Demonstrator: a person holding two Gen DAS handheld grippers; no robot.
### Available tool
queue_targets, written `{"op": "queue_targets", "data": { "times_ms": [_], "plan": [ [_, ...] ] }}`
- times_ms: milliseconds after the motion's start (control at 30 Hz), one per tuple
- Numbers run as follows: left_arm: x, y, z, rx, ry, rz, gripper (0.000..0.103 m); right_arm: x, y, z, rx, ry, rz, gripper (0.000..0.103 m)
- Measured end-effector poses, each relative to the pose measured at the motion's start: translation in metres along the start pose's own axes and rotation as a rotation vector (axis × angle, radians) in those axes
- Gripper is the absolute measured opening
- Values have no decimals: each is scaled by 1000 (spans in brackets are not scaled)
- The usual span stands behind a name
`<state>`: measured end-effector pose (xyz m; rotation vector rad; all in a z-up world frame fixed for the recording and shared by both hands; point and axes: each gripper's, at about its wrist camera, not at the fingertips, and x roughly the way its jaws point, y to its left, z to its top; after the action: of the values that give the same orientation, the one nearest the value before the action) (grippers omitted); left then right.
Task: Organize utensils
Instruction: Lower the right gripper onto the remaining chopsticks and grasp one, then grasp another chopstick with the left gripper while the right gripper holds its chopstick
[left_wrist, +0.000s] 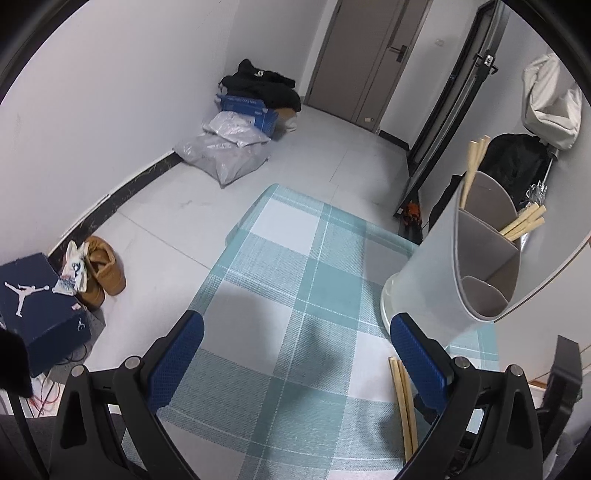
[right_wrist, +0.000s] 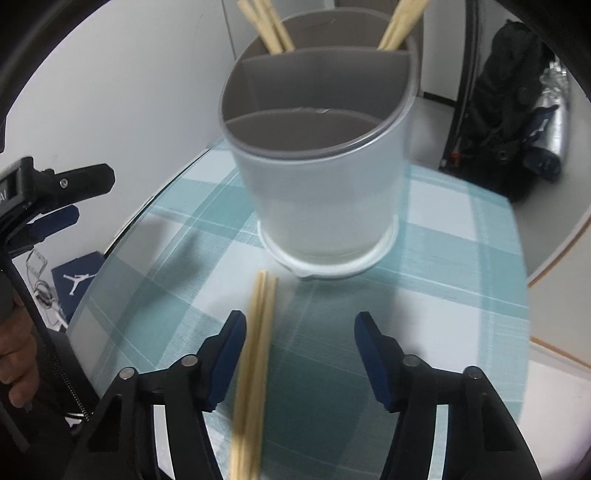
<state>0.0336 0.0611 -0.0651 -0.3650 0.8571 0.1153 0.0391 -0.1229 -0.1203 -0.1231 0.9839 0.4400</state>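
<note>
tongs (right_wrist: 299, 354) wide open, loose chopsticks (right_wrist: 255, 369) beside left pad.

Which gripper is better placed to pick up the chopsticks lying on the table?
Right, probably. The right gripper is open with the loose chopsticks between its fingers, facing the holder. The left gripper sees them only beside its right finger.

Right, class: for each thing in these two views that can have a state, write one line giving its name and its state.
left gripper: open, holding nothing.
right gripper: open, around the loose chopsticks.
loose chopsticks: lying flat on the tablecloth, ungripped.
utensil holder: upright; chopsticks in back compartment, front compartments empty.
door: closed.
</note>
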Motion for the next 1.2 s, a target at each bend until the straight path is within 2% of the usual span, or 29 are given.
{"op": "queue_targets", "data": {
  "times_ms": [100,233,267,500,533,567,600,800,1067,1200],
  "plan": [
    [1,2,0,-7,6,8,100,8,3,1,-11,28,-1,41],
    [3,2,1,-12,16,9,100,17,4,2,-10,55,3,20],
    [3,2,1,-12,17,8,100,19,5,3,-14,58,0,18],
    [5,6,1,-8,27,17,99,23,4,8,-2,55,34,17],
    [5,6,0,-8,29,17,100,23,3,8,4,56,38,14],
    [5,6,0,-8,29,19,100,23,2,9,7,60,38,7],
    [5,7,1,-7,30,20,100,23,0,9,14,60,46,6],
    [9,5,-1,-3,45,28,100,21,-11,9,77,58,71,5],
    [21,-13,-14,73,124,5,100,5,-35,8,182,33,122,5],
    [32,-25,-23,121,188,-1,99,-3,-48,3,228,28,151,5]
  ]
}}
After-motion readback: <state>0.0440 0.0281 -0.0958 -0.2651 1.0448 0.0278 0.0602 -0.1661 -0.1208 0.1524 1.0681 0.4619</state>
